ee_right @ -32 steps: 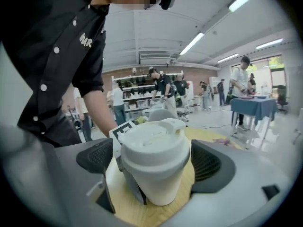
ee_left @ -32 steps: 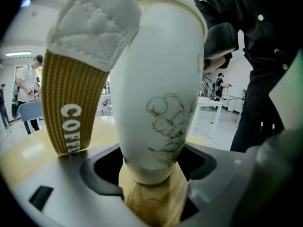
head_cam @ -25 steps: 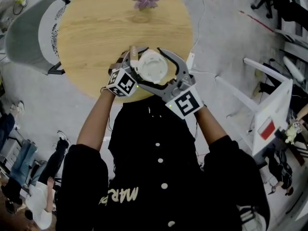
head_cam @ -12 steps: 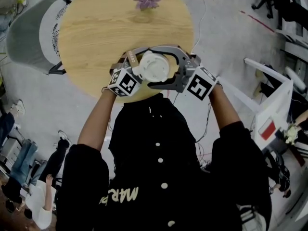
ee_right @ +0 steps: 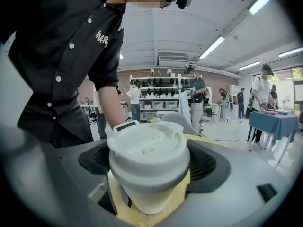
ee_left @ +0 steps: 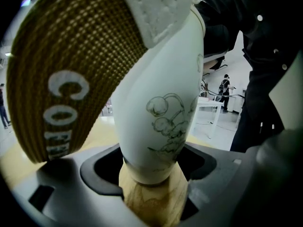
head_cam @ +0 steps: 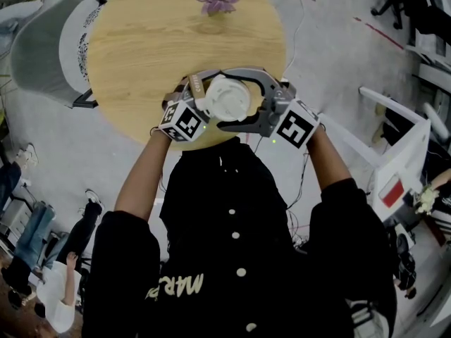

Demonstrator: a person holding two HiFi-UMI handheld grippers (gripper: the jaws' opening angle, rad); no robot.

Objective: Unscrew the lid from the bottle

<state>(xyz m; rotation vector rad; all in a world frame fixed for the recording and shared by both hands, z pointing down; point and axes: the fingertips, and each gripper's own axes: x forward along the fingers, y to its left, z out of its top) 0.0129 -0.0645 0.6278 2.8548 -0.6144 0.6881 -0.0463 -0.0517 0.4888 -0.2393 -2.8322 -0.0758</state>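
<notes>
A white bottle (ee_left: 165, 112) with a flower drawing and a brown knit sleeve (ee_left: 71, 79) is upright over the near edge of the round wooden table (head_cam: 141, 41). My left gripper (ee_left: 154, 174) is shut on the bottle's lower body, and in the head view the left gripper (head_cam: 194, 98) is on the bottle's left. The white lid (head_cam: 227, 98) tops the bottle. My right gripper (head_cam: 232, 105) comes in from the right, its jaws curving round the lid. In the right gripper view the right gripper (ee_right: 149, 171) is shut on the lid (ee_right: 149, 152).
A purple flower (head_cam: 217, 0) lies at the table's far side. A grey chair (head_cam: 42, 48) stands to the table's left, and white furniture (head_cam: 394, 153) stands on the floor at the right. People stand in the background of the room.
My right gripper has swung counter-clockwise round the lid, its marker cube moving from lower right to the right. Most of that turn came early. The left gripper stays in place.
</notes>
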